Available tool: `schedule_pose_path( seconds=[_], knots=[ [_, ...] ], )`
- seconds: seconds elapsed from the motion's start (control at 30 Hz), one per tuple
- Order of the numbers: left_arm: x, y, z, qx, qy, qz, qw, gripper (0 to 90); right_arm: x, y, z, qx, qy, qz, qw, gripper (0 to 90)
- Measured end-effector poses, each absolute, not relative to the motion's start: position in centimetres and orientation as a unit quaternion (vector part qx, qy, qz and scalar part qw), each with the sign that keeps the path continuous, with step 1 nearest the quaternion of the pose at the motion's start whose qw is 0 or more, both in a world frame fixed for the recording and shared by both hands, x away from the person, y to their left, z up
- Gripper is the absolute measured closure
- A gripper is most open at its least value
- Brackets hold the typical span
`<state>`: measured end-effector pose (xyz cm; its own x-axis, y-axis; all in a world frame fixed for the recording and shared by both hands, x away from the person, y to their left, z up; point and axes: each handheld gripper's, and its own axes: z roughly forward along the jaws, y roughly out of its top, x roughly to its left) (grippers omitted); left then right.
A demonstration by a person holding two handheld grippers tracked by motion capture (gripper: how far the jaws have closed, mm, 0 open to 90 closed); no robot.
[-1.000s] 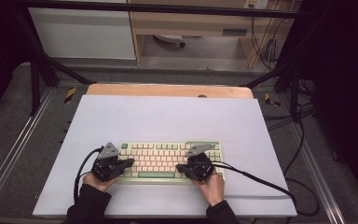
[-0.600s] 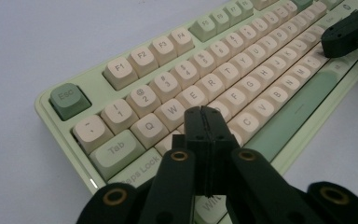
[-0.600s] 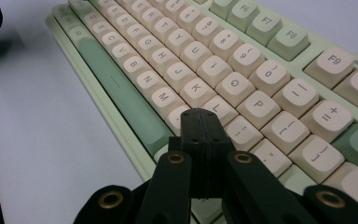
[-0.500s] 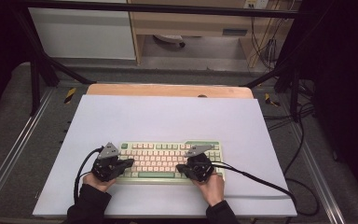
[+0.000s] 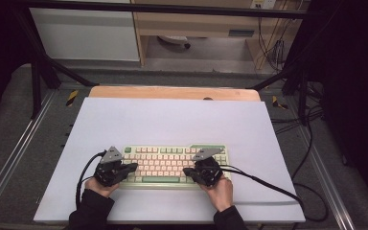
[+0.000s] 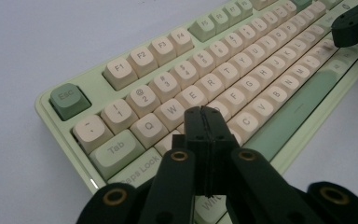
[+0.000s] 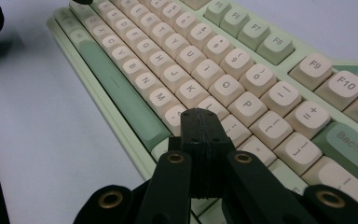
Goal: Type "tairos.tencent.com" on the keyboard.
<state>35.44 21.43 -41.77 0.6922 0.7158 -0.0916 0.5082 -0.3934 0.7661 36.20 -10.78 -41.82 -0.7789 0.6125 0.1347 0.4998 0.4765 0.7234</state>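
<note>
**Both claws shut and poised over keyboard; no sign of key work done yet**

Nearest the counter's front edge: the person's two hands, sleeves dark, each gripping a tool. Left claw (image 5: 130,167) has its jaws pressed fully together, nothing between them; from the left gripper view its tip sits over the left letter keys, about A/S, though whether it touches a cap I cannot tell. Right claw (image 5: 188,171) likewise fully closed and empty, tip over the keys below P and beside L in the right gripper view; contact again unclear.

Keyboard (image 5: 172,165): pale green case, cream caps, green spacebar. It lies flat and square to the front edge of the counter (image 5: 172,120), near that edge and roughly centred left to right.

Judgement: start position only. Closed tips suit pressing keys; all presses seem left to do.

Beyond the keyboard: bare white surface to the far edge.
</note>
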Motion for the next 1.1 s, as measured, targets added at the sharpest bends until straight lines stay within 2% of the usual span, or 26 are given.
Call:
schedule_pose_path(
  seconds=[1.1],
  knots=[
    [35.8, 19.7, -41.2, 0.831, 0.356, 0.128, 0.408, 89.6, 35.6, -14.9, -41.8, 0.345, 0.843, 0.405, 0.075, 90.0]
  ],
)
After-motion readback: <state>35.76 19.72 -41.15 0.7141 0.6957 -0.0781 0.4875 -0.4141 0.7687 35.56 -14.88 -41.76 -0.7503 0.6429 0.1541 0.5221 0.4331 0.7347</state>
